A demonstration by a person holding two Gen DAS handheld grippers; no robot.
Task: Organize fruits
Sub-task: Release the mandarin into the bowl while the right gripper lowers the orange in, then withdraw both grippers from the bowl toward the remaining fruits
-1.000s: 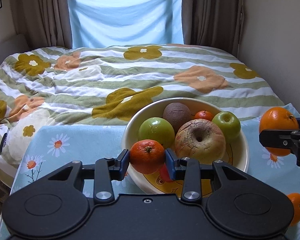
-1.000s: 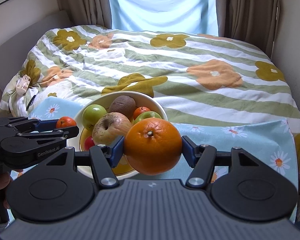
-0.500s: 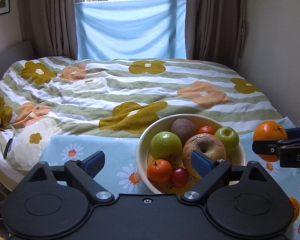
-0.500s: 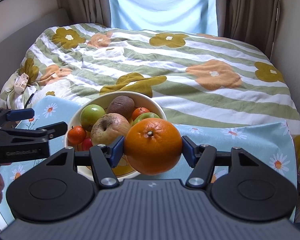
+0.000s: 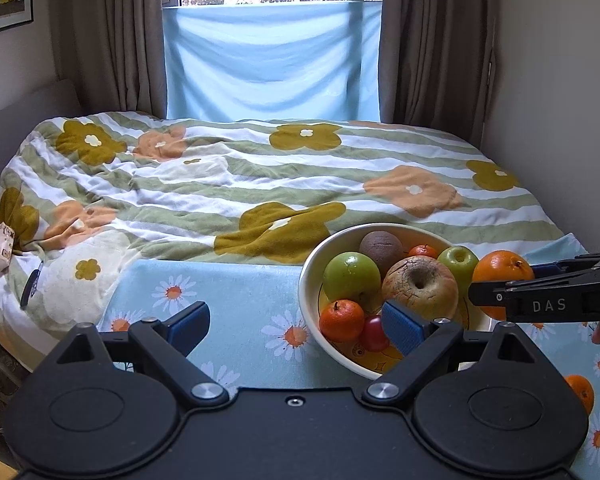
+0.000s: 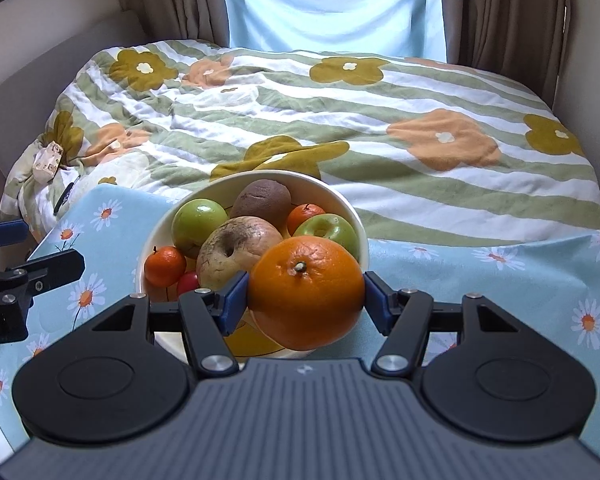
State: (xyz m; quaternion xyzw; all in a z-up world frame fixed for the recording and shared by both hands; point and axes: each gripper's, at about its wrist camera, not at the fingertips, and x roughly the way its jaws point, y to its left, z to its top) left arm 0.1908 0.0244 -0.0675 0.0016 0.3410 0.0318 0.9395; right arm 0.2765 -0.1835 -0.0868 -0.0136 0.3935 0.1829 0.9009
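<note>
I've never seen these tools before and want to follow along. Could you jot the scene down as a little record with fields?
setting: flowered cloth at the foot of a bed
bowl: cream, holding mixed fruit
in bowl: two green apples, a large wrinkled apple, a brown fruit, two small oranges, a small red fruit
left tool: open, nothing between its pads; its jaws have just been opening
right tool: shut on a big orange, beside the bowl
loose fruit: another orange on the cloth

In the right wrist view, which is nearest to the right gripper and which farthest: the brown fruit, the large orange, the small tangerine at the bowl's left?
1. Large orange, held between its pads.
2. Small tangerine, bowl's front left.
3. Brown fruit, bowl's back.
</note>
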